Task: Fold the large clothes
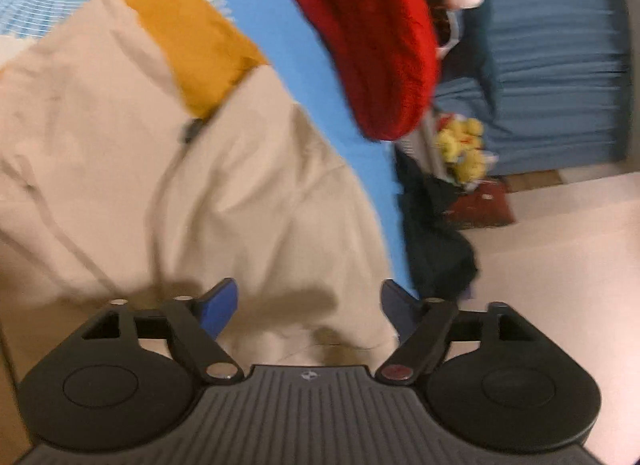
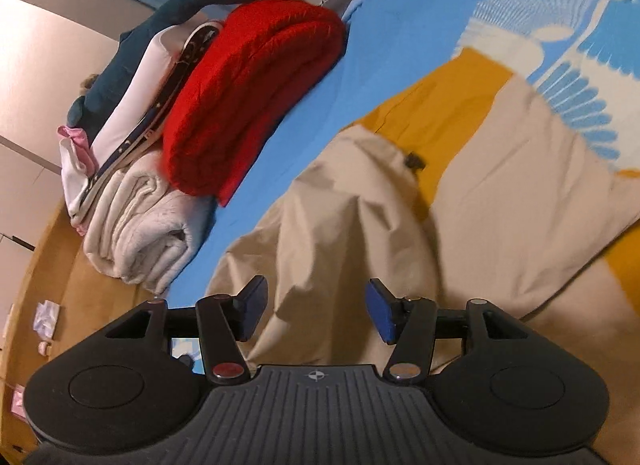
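A large beige garment [image 1: 132, 169] with mustard-yellow panels [image 1: 192, 37] lies rumpled on a bright blue bed cover [image 1: 280, 13]. My left gripper [image 1: 308, 305] hovers over its near edge, jaws wide apart, with only loose cloth below and nothing pinched between the blue pads [image 1: 220, 309]. In the right wrist view the same beige garment [image 2: 460, 201] spreads across the blue cover [image 2: 360, 57]. My right gripper [image 2: 316, 309] is open above a fold of it, and its pads [image 2: 380, 313] are clear of the cloth.
A folded red knit [image 2: 248, 93] tops a pile with a white towel [image 2: 140, 233] and other folded clothes [image 2: 132, 105] at the bed's edge. Dark clothes [image 1: 436, 241], a yellow plush toy [image 1: 464, 149] and a red box [image 1: 480, 205] lie on the floor beside the bed.
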Motion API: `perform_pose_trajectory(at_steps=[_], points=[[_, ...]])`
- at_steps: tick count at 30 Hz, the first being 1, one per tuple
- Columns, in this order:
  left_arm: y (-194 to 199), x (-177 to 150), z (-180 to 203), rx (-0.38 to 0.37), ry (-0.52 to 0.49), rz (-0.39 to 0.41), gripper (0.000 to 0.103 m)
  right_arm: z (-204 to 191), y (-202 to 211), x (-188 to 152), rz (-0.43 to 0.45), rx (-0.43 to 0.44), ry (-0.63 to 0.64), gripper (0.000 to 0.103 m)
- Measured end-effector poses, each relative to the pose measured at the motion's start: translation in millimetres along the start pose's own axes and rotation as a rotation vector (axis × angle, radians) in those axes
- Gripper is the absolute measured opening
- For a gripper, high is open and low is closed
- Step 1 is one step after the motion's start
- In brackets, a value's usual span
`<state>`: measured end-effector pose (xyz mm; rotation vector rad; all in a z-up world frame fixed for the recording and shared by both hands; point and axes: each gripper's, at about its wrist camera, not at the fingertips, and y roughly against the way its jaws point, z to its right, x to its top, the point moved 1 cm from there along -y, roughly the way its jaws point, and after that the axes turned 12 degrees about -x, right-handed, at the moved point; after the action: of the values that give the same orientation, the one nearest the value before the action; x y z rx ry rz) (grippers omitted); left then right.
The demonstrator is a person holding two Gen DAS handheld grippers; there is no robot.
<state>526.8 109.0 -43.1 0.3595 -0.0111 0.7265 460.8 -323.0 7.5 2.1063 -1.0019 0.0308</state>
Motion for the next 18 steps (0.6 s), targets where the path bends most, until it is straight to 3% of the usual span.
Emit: perform_pose_trajectory(at_steps=[2, 4, 5, 7, 8, 12, 14, 15, 17, 18], points=[[-5.9, 0.0, 1.7, -0.018, 0.01, -0.015, 0.088, -4.6, -6.8, -1.7, -0.012, -0.004, 0.021, 0.056], [-15.8, 0.3, 1.7, -0.031, -0.011, -0.042, 0.101, -9.0, -11.7, -4.7, -0.018, -0.019, 0.059, 0.05], [-19.9, -0.8, 0.4, -0.009, -0.015, -0.045, 0.101, -10.7, -13.5, -7.8, -0.02, -0.024, 0.076, 0.035], [-29.9, -2.6, -5.7, 0.008, -0.009, -0.06, 0.101, -14.7, -16.2, -12.3, -0.029, -0.013, 0.104, 0.015], [-34.7, -3.3, -8.8, 0.006, -0.004, -0.07, 0.101, -17.3, -16.8, -14.5, -0.032, -0.005, 0.123, 0.01], [-50.6, 0.8, -12.6, 0.01, -0.006, -0.087, 0.102, -37.2, -18.6, -28.6, -0.031, 0.006, 0.291, 0.005], [-57.5, 6.4, -15.9, 0.049, -0.02, -0.083, 0.102, -46.3, -17.3, -35.5, -0.038, 0.031, 0.365, 0.005], [-59.2, 9.7, -19.7, 0.079, -0.022, -0.072, 0.101, -49.6, -16.3, -37.1, -0.047, 0.051, 0.38, 0.005], [-55.0, 15.2, -30.8, 0.154, 0.007, -0.022, 0.087, -50.4, -15.7, -36.2, -0.061, 0.077, 0.366, 0.005], [-54.5, 17.3, -39.2, 0.158, 0.049, -0.016, 0.067, -49.3, -15.6, -33.4, -0.063, 0.081, 0.345, 0.005]])
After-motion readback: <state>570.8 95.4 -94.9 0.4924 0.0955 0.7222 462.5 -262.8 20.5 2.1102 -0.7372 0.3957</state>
